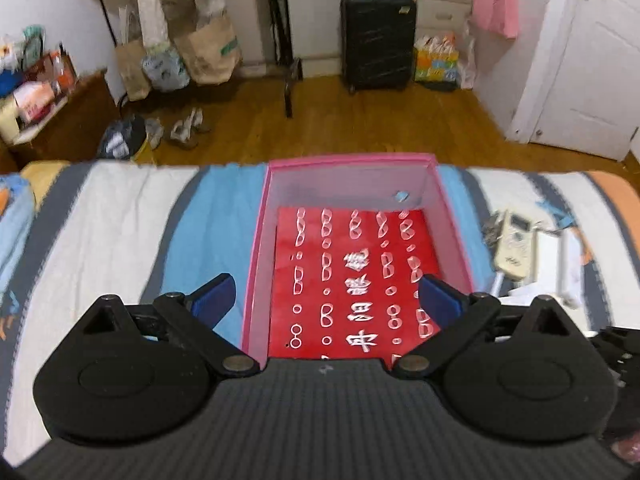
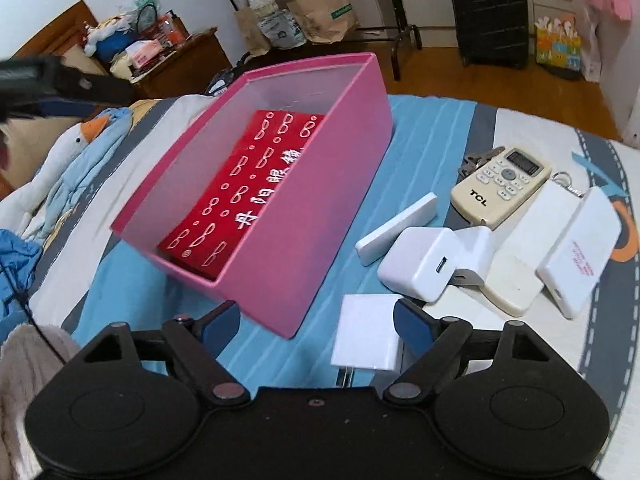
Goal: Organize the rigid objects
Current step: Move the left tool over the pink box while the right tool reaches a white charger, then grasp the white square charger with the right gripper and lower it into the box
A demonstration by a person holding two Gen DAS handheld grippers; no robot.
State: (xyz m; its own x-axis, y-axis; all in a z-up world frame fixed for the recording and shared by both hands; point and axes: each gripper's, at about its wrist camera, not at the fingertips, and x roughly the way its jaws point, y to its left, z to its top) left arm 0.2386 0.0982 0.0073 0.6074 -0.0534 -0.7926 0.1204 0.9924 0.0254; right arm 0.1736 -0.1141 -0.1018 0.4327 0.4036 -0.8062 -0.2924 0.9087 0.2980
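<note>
Both tongs stand open and empty. Right tongs [image 2: 316, 326] hover over a white plug adapter [image 2: 366, 332] lying on the bed [image 2: 400, 128], apparently between the jaws toward the right pad, untouched. Left tongs [image 1: 326, 294] straddle the pink box's [image 1: 258, 248] near wall, farther off

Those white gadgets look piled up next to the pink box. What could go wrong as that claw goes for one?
The right claw is open, with the small white plug adapter close against one finger only, so closing might nudge it rather than grip it. The white charger cube, the flat white pieces and the TCL remote overlap, so lifting one may drag others. They lie on soft bedding and could tip or slide. The pink box stands close and could be bumped.
</note>
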